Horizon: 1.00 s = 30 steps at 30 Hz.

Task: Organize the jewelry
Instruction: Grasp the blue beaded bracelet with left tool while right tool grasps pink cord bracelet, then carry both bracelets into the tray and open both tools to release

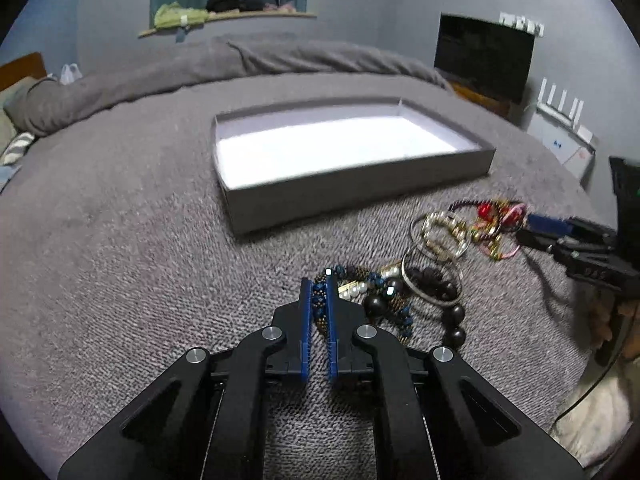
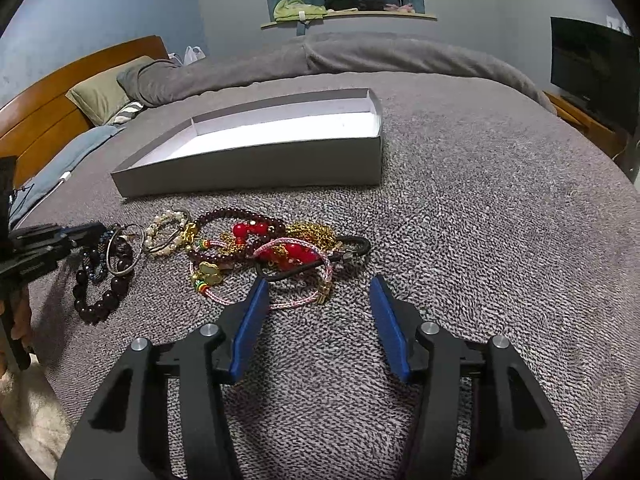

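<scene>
Lying on a grey bedspread (image 2: pixel 460 220), a shallow grey box (image 2: pixel 256 160) with a white inside. Sprawling just before it, a heap of bracelets (image 2: pixel 256 248). Pinching a blue bead bracelet (image 1: pixel 319 300) at the heap's edge: left gripper (image 1: pixel 319 284). Hovering half open, holding nothing, beside a pink cord bracelet (image 2: pixel 296 280): right gripper (image 2: pixel 318 286).

Blue beaded bracelet (image 1: pixel 319 300) pinched between left hand-held gripper (image 1: pixel 319 286) pads; remaining jewelry pile (image 2: pixel 256 248) tangled just ahead of right hand-held gripper (image 2: pixel 318 286); open grey box (image 2: pixel 256 152) farther ahead.

Grey blanket (image 2: pixel 480 240), olive pillow (image 2: pixel 100 98), black television (image 1: pixel 482 58)
</scene>
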Available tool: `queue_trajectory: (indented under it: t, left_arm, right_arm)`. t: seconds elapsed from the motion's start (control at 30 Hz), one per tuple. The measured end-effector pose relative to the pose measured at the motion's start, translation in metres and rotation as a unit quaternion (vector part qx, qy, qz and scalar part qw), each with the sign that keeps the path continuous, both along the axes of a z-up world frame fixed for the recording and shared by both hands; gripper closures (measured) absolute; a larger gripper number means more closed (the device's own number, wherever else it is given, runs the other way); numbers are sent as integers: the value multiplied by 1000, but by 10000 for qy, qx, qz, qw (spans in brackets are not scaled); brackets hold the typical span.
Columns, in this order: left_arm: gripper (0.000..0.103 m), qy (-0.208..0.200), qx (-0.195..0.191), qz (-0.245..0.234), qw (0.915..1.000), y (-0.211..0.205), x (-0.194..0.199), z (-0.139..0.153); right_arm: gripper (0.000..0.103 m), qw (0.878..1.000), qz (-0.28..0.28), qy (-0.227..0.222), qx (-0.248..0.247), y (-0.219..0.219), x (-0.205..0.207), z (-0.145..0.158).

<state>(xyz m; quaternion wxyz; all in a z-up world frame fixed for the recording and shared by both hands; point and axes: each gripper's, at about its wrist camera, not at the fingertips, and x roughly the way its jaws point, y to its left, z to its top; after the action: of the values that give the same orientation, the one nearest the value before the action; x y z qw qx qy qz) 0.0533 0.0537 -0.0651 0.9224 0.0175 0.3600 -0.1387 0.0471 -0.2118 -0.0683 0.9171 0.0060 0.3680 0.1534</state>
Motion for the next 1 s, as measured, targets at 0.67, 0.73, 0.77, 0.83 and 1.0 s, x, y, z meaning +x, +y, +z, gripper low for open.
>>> queue_trajectory:
  t: [0.67,0.73,0.77,0.83,1.0]
  left_arm:
    - [95,-850,-246,-91,9960,1,-26,43]
    - [95,-922,-217,-139,9954,-2,-28,52]
    - [96,-980,-179,-190,9948,-6,-30,59]
    - [95,-1063,-81,-238,9940,-11,-31,69]
    - [95,-1365,-16,-301,9902,-18,-27,99]
  right_arm:
    - [98,9969,48,-774,126,-1,-27,33]
    - [98,9962,89,-845,175,1,-30,41]
    - [98,9959,103,-884,191,2,-31,46]
    - [98,9945,109,-1026,203,3,-35,57]
    - [98,9915,122,-1266,266,9,-40,87]
